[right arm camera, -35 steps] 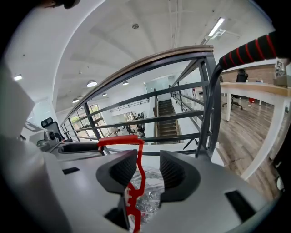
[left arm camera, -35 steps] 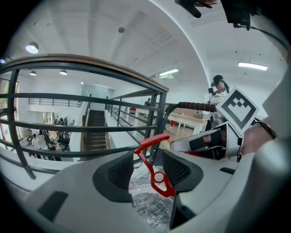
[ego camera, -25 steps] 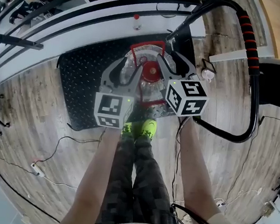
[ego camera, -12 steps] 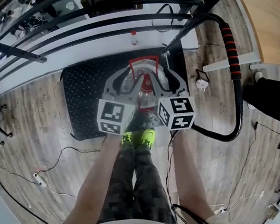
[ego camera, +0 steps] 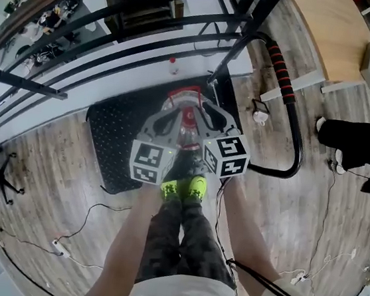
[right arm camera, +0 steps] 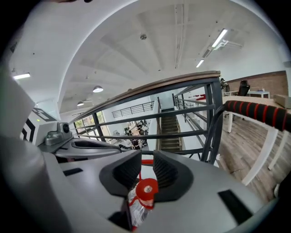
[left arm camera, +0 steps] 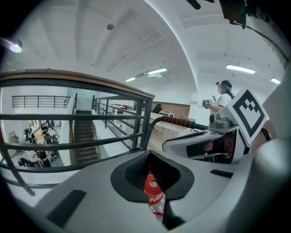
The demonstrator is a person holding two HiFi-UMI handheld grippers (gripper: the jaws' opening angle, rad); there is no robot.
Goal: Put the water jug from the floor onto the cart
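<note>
The clear water jug, with its red cap (ego camera: 189, 116) and red carry handle (ego camera: 183, 94), is over the black cart deck (ego camera: 113, 135); its base is hidden by the grippers. My left gripper (ego camera: 174, 112) hangs just above it, jaws shut with the tips touching and nothing between them. In the left gripper view the cap (left arm camera: 152, 186) shows below the left gripper (left arm camera: 149, 154). My right gripper (ego camera: 203, 110) is closing. The right gripper view shows a narrow gap at the right gripper (right arm camera: 146, 157); the handle (right arm camera: 145, 161) and cap (right arm camera: 146, 187) lie beneath, untouched by the pads.
The cart's black push bar with its red grip (ego camera: 282, 69) curves round on the right. A dark metal railing (ego camera: 121, 15) runs behind the cart. My green shoes (ego camera: 183, 189) stand at the deck's near edge. Cables (ego camera: 90, 213) trail over the wooden floor, and another person's leg (ego camera: 353, 138) is at right.
Both grippers have risen from around the jug. The left jaws went from wide open to shut, and the right jaws have narrowed. The jug stays over the cart deck.
</note>
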